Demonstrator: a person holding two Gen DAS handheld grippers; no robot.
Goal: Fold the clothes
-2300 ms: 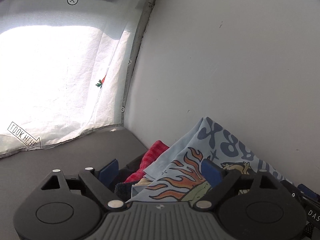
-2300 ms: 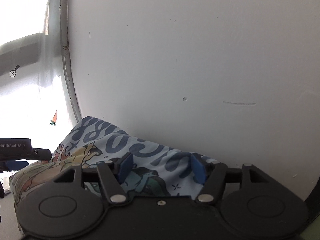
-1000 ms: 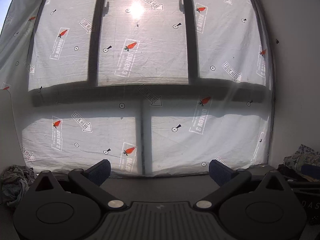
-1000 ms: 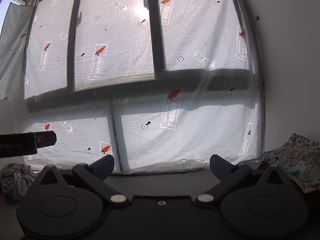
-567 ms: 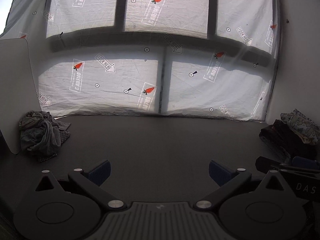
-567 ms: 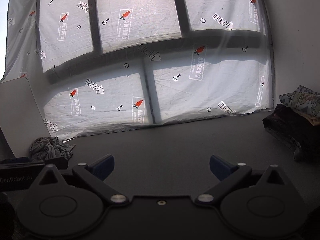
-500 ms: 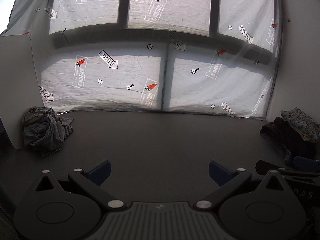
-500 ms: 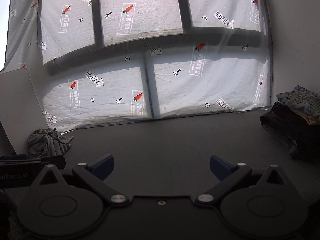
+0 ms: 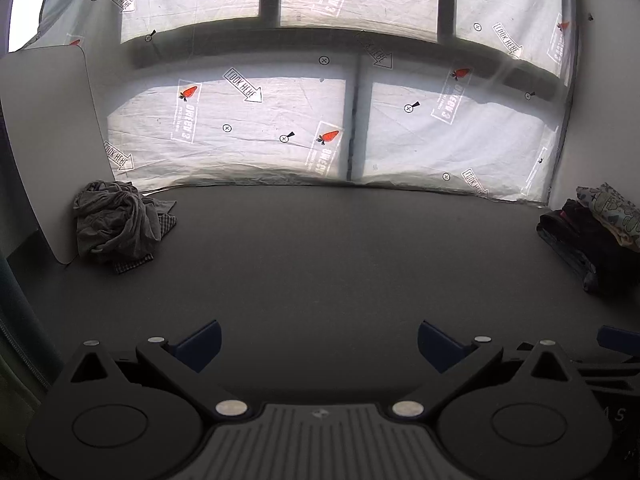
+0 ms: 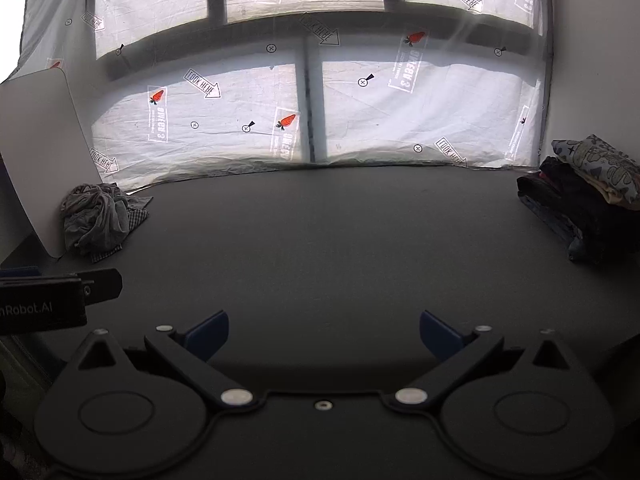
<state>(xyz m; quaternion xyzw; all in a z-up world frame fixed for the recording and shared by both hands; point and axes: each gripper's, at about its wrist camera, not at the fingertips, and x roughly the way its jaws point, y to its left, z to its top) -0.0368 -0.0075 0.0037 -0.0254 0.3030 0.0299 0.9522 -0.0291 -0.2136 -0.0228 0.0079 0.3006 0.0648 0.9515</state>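
Both views dipped slightly; left gripper and right gripper gape wide, seemingly empty.

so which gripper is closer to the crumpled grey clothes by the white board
Left. The left gripper sits on the crumpled grey clothes side; the right gripper is beside it, toward the folded stack.

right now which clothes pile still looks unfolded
The crumpled grey clothes heap at far left, beside the white board; the right-hand stack topped by the patterned blue shirt is folded.

Staged recording room: marker-printed sheeting over windows, grey table
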